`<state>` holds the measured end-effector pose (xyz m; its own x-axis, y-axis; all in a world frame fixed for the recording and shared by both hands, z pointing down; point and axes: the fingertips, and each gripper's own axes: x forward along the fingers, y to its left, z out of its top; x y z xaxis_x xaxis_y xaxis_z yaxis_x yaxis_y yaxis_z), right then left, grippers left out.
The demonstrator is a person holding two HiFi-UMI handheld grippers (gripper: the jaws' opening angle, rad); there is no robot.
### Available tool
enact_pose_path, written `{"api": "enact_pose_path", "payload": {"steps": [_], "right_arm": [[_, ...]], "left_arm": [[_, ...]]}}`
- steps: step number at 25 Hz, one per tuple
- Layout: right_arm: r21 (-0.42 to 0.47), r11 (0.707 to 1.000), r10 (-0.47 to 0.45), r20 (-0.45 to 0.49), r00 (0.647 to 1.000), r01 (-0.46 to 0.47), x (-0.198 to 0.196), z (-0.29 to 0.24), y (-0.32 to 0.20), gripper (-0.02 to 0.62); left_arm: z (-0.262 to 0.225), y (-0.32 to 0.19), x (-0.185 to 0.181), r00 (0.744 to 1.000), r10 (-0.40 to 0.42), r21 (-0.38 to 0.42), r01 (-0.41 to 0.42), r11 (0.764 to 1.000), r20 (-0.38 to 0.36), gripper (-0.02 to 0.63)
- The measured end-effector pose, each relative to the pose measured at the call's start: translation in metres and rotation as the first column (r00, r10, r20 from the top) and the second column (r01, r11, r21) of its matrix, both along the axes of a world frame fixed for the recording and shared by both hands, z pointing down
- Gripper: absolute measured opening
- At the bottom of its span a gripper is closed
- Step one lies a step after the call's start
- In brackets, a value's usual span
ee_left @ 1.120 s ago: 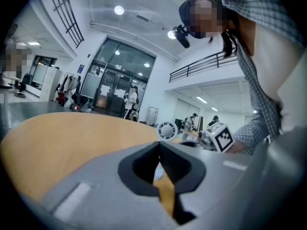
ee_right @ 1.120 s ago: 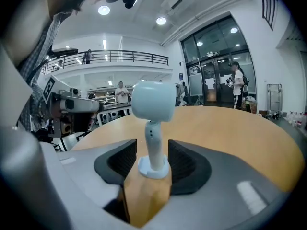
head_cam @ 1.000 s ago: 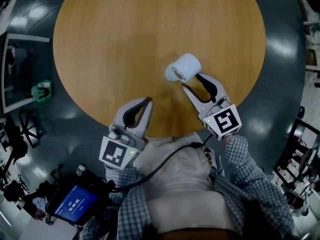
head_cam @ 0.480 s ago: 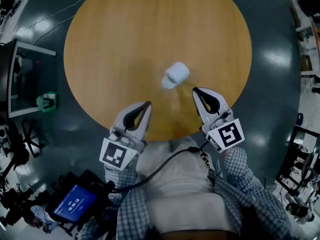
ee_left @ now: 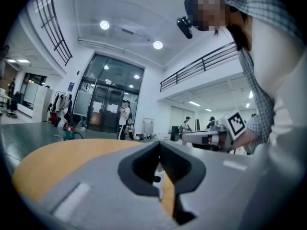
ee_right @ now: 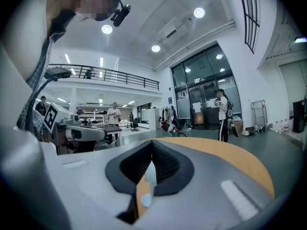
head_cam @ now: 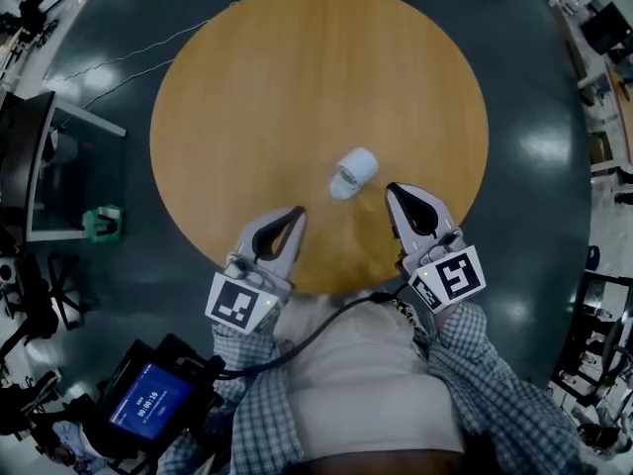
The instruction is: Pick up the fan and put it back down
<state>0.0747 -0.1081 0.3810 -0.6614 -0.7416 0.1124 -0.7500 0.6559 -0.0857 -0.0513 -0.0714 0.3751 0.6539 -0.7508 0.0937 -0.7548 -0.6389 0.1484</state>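
The fan (head_cam: 352, 173), a small white cylinder, lies on its side on the round wooden table (head_cam: 297, 77), nearer the person's edge. My right gripper (head_cam: 390, 188) is shut and empty, its tips a short way right of the fan and apart from it. My left gripper (head_cam: 299, 210) is also shut with nothing in it, lower left of the fan near the table's front edge. In the right gripper view the jaws (ee_right: 152, 142) meet, and a white sliver of the fan (ee_right: 150, 174) shows through the gap behind them. The left gripper view shows its own jaws (ee_left: 159, 143) closed too.
The table stands on a dark glossy floor. A desk (head_cam: 59, 166) and a green object (head_cam: 104, 223) are at the left, and a blue-lit screen (head_cam: 148, 402) sits at the person's left side. Several people stand far off in the hall.
The right gripper had its jaws around the fan; it has let go, shut and drawn back toward the person. The fan stays on the table. The head view has pulled back and upward.
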Motion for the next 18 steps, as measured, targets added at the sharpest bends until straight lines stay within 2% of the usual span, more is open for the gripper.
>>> {"api": "enact_pose_path", "payload": {"steps": [4,10,15,18], "right_arm": [[0.024,1.0,-0.014,-0.013,1.0,0.014,-0.001,-0.001,-0.01,-0.006],[0.069,0.997,-0.033,-0.028,0.999,0.035,-0.007,-0.031,0.001,-0.006],[0.075,0.997,-0.03,-0.03,0.999,0.033,-0.021,-0.04,0.004,-0.006],[0.077,0.996,-0.032,-0.035,0.999,0.034,-0.02,-0.04,0.005,-0.005]], "left_arm": [[0.004,-0.007,0.001,1.0,0.002,0.005,-0.002,1.0,-0.001,0.0],[-0.023,0.007,-0.002,1.0,0.001,0.028,-0.001,1.0,0.004,0.0],[-0.047,0.007,-0.013,0.999,-0.004,0.081,0.006,0.997,-0.036,0.0],[-0.038,0.01,-0.015,1.0,0.002,0.062,-0.002,0.998,-0.007,0.0]]}}
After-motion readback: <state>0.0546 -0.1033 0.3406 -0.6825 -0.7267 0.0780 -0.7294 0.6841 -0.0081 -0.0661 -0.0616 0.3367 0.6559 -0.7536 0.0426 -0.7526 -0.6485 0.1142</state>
